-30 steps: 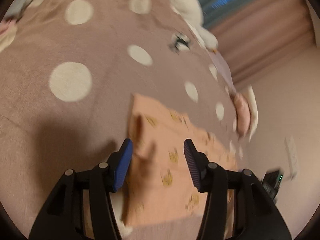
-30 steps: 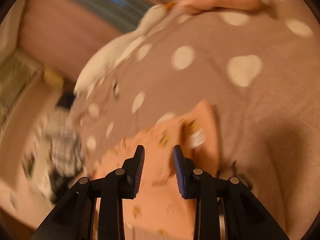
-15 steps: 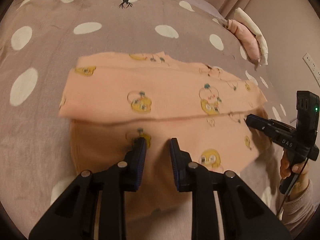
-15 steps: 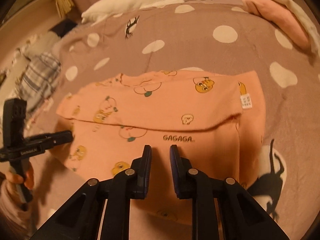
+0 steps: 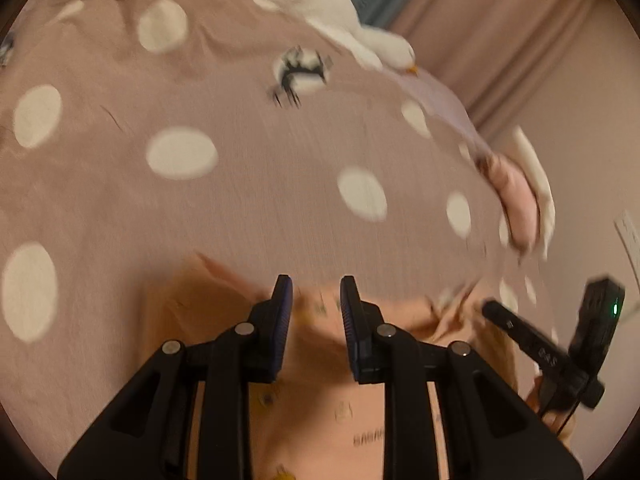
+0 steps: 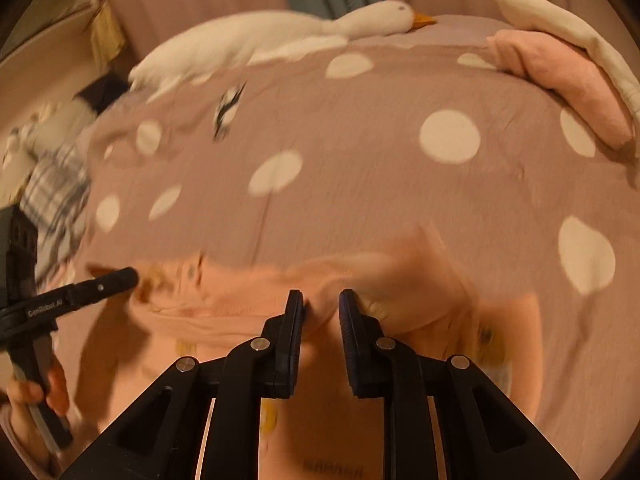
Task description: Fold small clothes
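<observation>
Peach cloth — the small garment (image 6: 248, 304) — lies bunched on the polka-dot bedspread (image 6: 360, 168). The left gripper (image 5: 316, 300) and right gripper (image 6: 320, 308) hover over it, jaws parted, gripping nothing.

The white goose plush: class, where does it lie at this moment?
In the right wrist view the goose plush lies along the far edge of the polka-dot bedspread, before the curtains, with its orange beak pointing right toward the folded pink cloth.

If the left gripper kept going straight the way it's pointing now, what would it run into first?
Most likely the peach garment, which lies directly between and ahead of the left gripper. Beyond the cloth's far edge is only the polka-dot bedspread. Motion blur makes depth uncertain.
</observation>
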### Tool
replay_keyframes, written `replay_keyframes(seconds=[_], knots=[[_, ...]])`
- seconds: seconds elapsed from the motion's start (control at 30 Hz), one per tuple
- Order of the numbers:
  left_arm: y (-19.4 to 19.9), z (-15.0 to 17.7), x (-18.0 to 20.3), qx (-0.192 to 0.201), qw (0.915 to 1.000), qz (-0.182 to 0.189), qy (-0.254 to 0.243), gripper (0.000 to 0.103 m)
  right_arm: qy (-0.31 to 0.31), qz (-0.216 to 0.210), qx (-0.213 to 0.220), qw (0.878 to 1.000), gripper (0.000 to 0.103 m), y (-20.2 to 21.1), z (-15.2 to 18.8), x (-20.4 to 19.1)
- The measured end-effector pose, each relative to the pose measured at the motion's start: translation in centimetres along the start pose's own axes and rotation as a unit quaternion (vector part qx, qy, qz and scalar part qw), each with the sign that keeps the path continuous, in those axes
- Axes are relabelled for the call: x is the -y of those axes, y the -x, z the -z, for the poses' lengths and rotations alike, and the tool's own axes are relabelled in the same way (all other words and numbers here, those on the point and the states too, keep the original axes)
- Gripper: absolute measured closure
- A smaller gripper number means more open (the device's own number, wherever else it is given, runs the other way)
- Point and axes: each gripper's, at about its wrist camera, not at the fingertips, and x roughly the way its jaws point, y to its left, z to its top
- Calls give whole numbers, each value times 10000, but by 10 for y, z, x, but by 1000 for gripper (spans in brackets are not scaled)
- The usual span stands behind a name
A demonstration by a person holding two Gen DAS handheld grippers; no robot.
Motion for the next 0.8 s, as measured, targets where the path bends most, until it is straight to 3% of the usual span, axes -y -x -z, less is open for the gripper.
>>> replay_keyframes(seconds=[0.17, 0.27, 0.37, 0.43, 0.6, 0.67, 0.73, 0.8], knots=[[30, -11, -4, 316, 9992, -181, -183, 77, -249, -55, 340, 9991, 81, 25, -5, 14], [44, 0, -10, 244, 9995, -26, -188, 77, -80, -3, 311, 9995, 81, 37, 4, 16], [49, 19, -6, -66, 9987, 248, -447, 77, 18, -267, 69, 9996, 81, 42, 15, 15], [40, 37, 4, -456, 9955, 309, -775, 77, 219, -482, -103, 9985, 81, 40, 20, 6], [0, 60, 26, -1012, 9860, 297, -1288, 77, 729, -620, -659, 9932, 81, 13, 30, -24], [-20, 58, 27, -1153, 9855, 239, -1220, 77, 818, -633, -842, 9911, 81, -4, 29, -34], [-43, 45, 28, -1019, 9885, -41, -1117, 77, 817, -567, -944, 9905, 81, -21, 25, -40], [-49, 25, 21, -815, 9947, -70, -624, 77, 668, -419, -869, 9931, 81, -30, 16, -39]])
